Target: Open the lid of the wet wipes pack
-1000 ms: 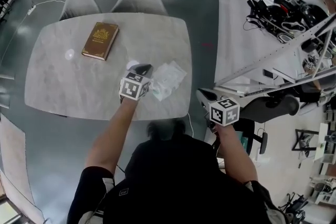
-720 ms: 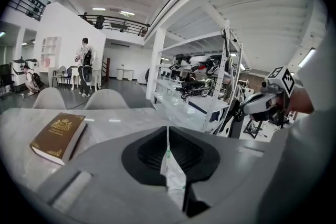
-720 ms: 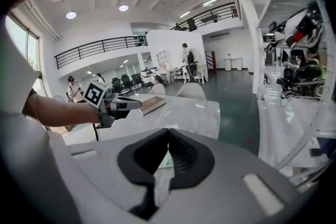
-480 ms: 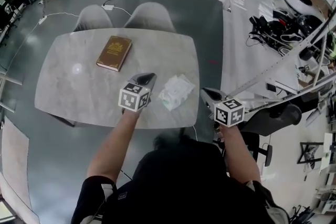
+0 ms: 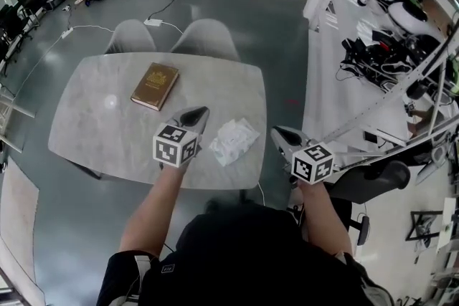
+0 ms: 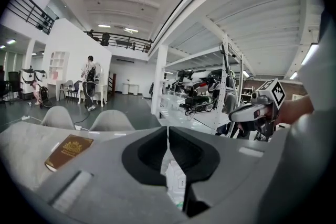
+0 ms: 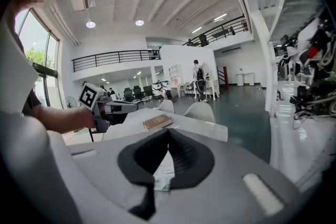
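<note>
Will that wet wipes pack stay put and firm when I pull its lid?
Probably not firm: the wet wipes pack looks crinkled and soft, so it may buckle. It lies flat on the table, so it is unlikely to roll, but it seems light enough to slide or lift.

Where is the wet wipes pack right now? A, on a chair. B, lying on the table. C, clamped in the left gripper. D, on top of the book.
B: the wipes pack lies on the table, apart from the book; the left gripper and right gripper are both shut and hold nothing.
</note>
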The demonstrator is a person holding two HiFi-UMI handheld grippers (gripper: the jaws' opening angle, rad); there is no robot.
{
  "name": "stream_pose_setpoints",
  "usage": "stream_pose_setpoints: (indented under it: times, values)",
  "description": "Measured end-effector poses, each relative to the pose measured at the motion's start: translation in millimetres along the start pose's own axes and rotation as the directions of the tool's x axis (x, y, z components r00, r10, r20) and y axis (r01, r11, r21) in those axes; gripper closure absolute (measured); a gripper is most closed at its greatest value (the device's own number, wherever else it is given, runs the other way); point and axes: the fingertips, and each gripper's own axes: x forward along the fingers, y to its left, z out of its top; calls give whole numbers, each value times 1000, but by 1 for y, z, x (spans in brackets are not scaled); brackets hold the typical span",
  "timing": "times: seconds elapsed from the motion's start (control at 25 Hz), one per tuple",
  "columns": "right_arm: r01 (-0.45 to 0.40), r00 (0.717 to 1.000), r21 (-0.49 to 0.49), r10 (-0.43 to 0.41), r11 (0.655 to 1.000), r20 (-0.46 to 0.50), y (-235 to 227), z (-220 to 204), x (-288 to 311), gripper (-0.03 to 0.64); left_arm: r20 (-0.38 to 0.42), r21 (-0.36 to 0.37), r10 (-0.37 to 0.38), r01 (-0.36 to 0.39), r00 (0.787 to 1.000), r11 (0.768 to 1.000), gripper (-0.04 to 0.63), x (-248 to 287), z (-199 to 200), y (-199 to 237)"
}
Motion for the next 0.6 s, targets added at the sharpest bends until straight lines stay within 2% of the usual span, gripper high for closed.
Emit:
stream_pose_setpoints:
  times: [0.12,0.28,0.6]
  values:
    - [-12,998,10,12,1000,55,-12,23,-16,615,24,-4,37,-36,999,999,575,-2,16,-6]
    - [-32,991,-54,39,998,127,-13,54,-24,615,32,7,68,-68,997,998,575,-5,28,-11]
    - [-61,961,-123,92,991,261,-12,112,-41,616,90,30,71,-73,993,997,575,-9,72,-18]
